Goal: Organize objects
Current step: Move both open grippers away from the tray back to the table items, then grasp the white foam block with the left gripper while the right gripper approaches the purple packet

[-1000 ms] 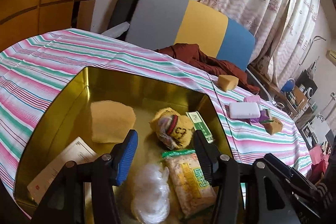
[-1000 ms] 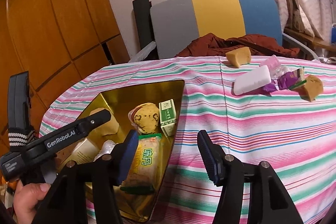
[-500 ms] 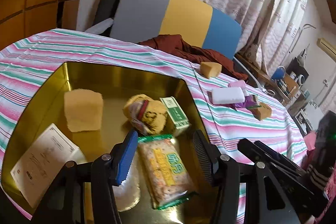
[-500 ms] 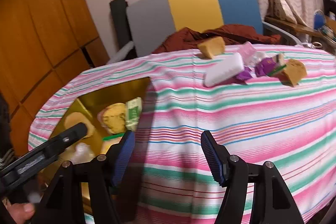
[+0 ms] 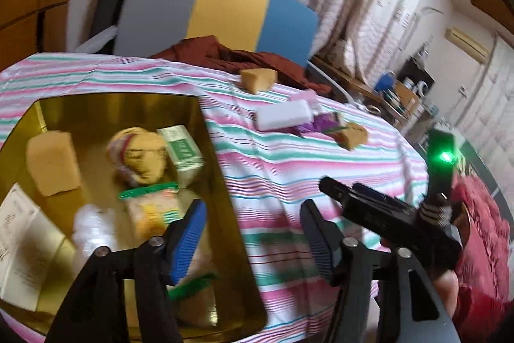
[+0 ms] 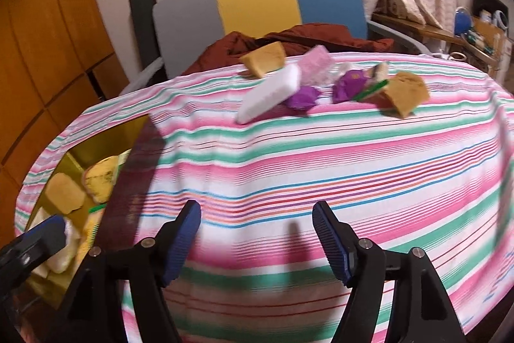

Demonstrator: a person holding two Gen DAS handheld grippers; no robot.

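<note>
A white block [image 6: 270, 94] lies on the striped cloth of the desk [image 6: 321, 156], its long axis slanting from lower left to upper right in the right wrist view, amid the loose things not yet put away: two tan sponges (one [image 6: 265, 58] behind it at the far edge, one [image 6: 406, 92] off to the right), a pink packet [image 6: 316, 63] touching its upper end, and purple wrappers [image 6: 324, 89] just beside it. The gold tin [image 5: 221, 182], already holding a sponge, a knitted ball, a green-and-white box, a snack packet and a paper card, sits at the desk's left end.

The right gripper [image 6: 257, 238] hangs over bare cloth with its fingers apart and opening, nothing between them; the block is ahead of it and slightly left, well apart from the tips. The left gripper [image 5: 253, 233] straddles the tin's right rim, fingers likewise apart and opening, nothing clamped; for it the block lies far ahead and to the right.

The right hand looks the nearer one to the cluster. Since the block lies slantwise across its line of approach, the fingers would probably need to roll to close across the short side.

Behind the desk stand a grey, yellow and blue chair [image 6: 257, 2] with a rust-red garment [image 6: 289, 39] on it.
</note>
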